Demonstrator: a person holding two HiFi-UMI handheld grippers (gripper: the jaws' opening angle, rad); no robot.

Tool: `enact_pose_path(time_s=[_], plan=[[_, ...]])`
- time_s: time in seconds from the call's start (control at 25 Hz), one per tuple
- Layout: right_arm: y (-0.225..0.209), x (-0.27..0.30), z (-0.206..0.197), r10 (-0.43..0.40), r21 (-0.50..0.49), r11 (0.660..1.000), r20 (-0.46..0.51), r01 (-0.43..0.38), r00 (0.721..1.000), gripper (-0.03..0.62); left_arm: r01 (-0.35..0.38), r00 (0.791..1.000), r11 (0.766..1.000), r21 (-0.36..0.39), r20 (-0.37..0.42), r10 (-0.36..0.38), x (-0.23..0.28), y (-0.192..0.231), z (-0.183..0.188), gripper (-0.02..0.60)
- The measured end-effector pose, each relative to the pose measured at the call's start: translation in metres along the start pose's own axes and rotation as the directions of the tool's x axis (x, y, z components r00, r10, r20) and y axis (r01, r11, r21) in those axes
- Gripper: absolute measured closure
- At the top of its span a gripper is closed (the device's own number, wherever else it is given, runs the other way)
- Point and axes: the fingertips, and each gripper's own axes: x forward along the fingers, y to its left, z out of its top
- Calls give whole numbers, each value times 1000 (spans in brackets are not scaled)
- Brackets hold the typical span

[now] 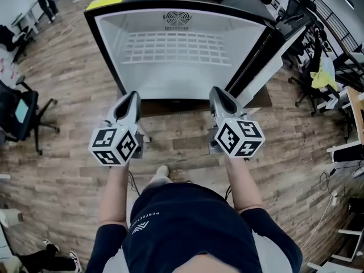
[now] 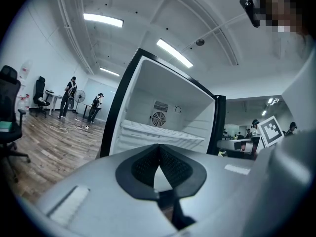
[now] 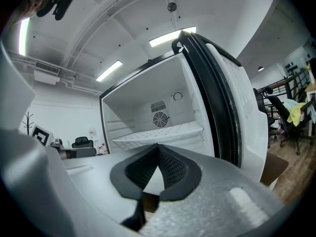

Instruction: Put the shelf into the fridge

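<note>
The left arm (image 1: 112, 195) and right arm (image 1: 243, 186) reach up from the bottom of the frame, side by side. The left gripper (image 1: 134, 95) and right gripper (image 1: 216, 91) sit near the middle, pointing level, each with its jaws closed tight (tips touching).

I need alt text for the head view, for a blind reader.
An open white fridge with a wire shelf inside stands on a wooden floor, door swung right. In front, a person holds the left gripper and right gripper, both with fingers shut and empty.
</note>
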Motion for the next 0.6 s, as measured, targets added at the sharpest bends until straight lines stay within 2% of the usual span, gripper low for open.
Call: enact_pose_path(time_s=[0.6], plan=[[-4, 3, -1, 0, -1, 1000, -11, 0, 1000, 592, -2, 1000, 1000, -5, -31, 1, 5, 0, -8, 578]])
